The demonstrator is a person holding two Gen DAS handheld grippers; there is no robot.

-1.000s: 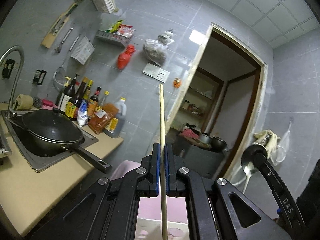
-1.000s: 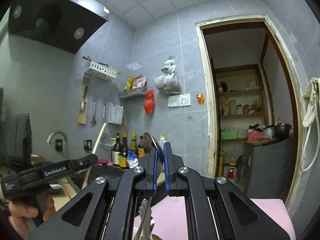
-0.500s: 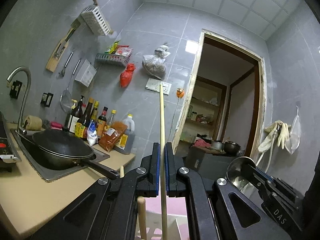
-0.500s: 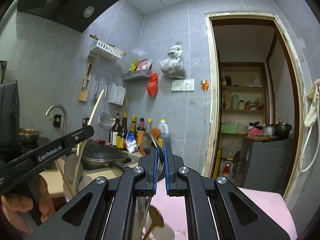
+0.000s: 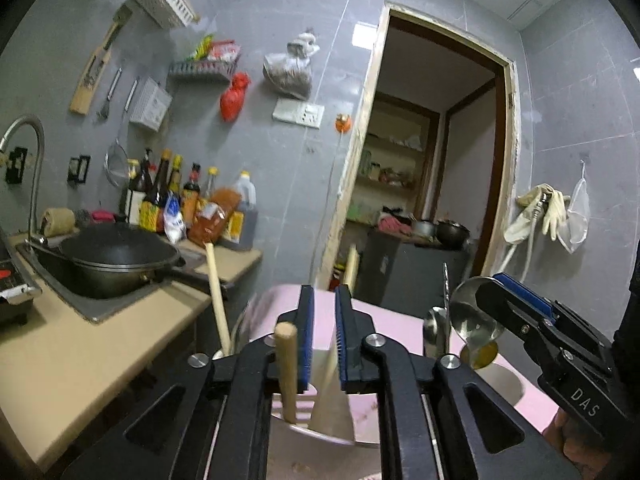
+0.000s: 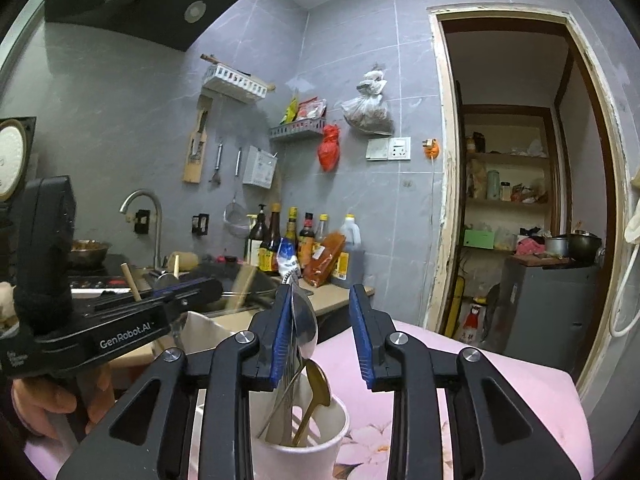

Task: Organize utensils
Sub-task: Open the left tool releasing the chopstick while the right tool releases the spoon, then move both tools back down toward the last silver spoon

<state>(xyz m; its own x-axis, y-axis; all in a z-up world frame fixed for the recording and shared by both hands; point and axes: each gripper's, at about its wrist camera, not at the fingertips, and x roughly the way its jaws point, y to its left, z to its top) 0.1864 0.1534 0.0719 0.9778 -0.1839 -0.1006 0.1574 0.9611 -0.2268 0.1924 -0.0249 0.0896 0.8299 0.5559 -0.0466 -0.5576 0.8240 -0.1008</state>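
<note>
My left gripper (image 5: 322, 336) is open above a white holder (image 5: 312, 404). A wooden spatula (image 5: 334, 400) stands in the holder between the jaws, free of the pads. Two more wooden handles (image 5: 218, 300) stand beside it. My right gripper (image 6: 320, 334) is open over a white cup (image 6: 304, 444). A steel spoon (image 6: 302, 320) leans against its left pad, with its handle down in the cup. A gold spoon (image 6: 316, 396) and other cutlery stand in the cup. The right gripper also shows at the right of the left wrist view (image 5: 516, 300).
Both containers stand on a pink surface (image 6: 480, 392). A beige counter (image 5: 80, 344) at left holds a black wok (image 5: 116, 256) in the sink and sauce bottles (image 5: 188, 208) at the wall. A doorway (image 5: 432, 168) opens behind.
Both grippers dropped toward the containers and opened. The left one let go of the wooden spatula, which slid down into the holder. The right one released the steel spoon into the cup.
</note>
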